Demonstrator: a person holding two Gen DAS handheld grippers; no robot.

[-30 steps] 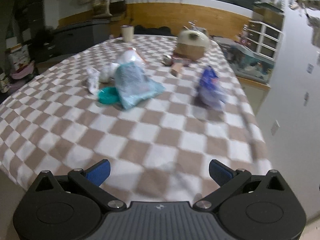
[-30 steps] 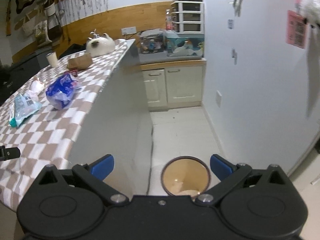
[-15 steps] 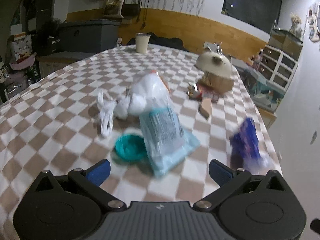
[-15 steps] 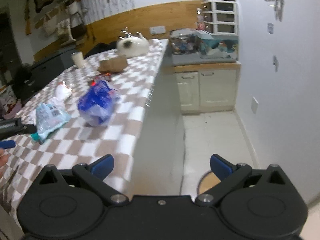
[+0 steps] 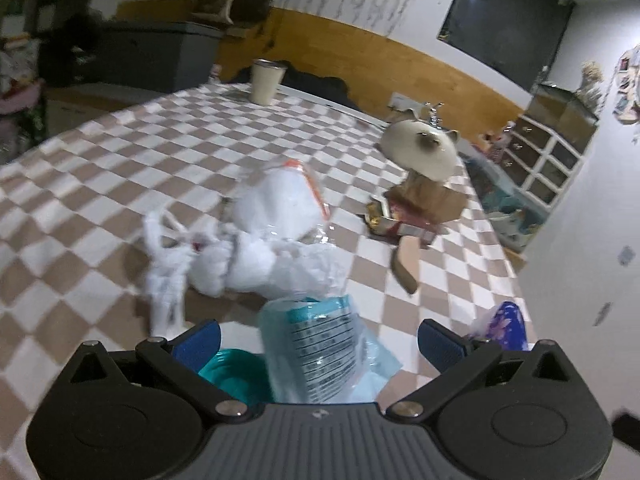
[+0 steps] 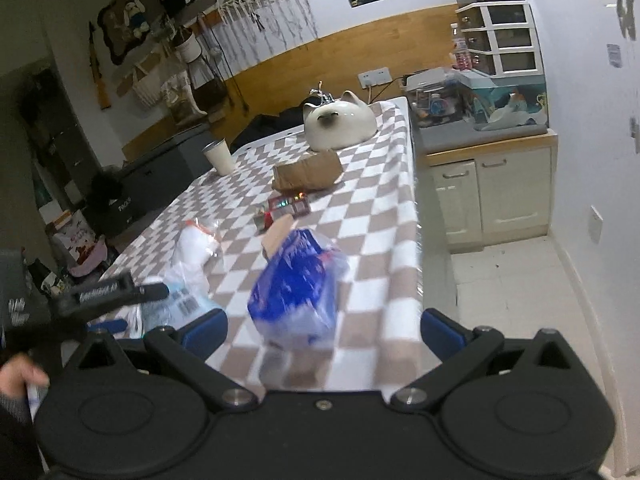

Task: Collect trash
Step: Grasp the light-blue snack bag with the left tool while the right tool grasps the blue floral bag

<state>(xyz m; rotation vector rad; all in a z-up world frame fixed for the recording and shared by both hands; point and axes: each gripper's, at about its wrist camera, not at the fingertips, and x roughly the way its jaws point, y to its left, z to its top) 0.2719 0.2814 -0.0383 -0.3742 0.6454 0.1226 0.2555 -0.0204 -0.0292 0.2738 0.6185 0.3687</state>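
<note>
Between the wide-spread jaws of the left gripper (image 5: 318, 338) lies a pale blue printed plastic wrapper (image 5: 324, 354), with a teal round lid (image 5: 234, 372) just inside the left finger and crumpled white plastic bags (image 5: 260, 248) beyond the tips on the brown-and-white checked tablecloth (image 5: 120, 168). Over at the right gripper (image 6: 323, 326), jaws spread wide too, a crumpled blue plastic bag (image 6: 296, 292) sits just ahead between the fingers, nothing pinched.

A table covered in a brown-and-white checked cloth (image 5: 120, 168) bears scattered litter; a light-blue printed packet (image 5: 320, 344) lies beside a teal lid (image 5: 236, 372); crumpled white plastic bags (image 5: 256, 248) sit behind them; a blue wrapper (image 6: 296, 292) lies near the edge; farther back stand a brown paper bag (image 6: 308, 170), a cat-shaped ceramic pot (image 6: 340, 124) and a cream cup (image 6: 219, 156).
</note>
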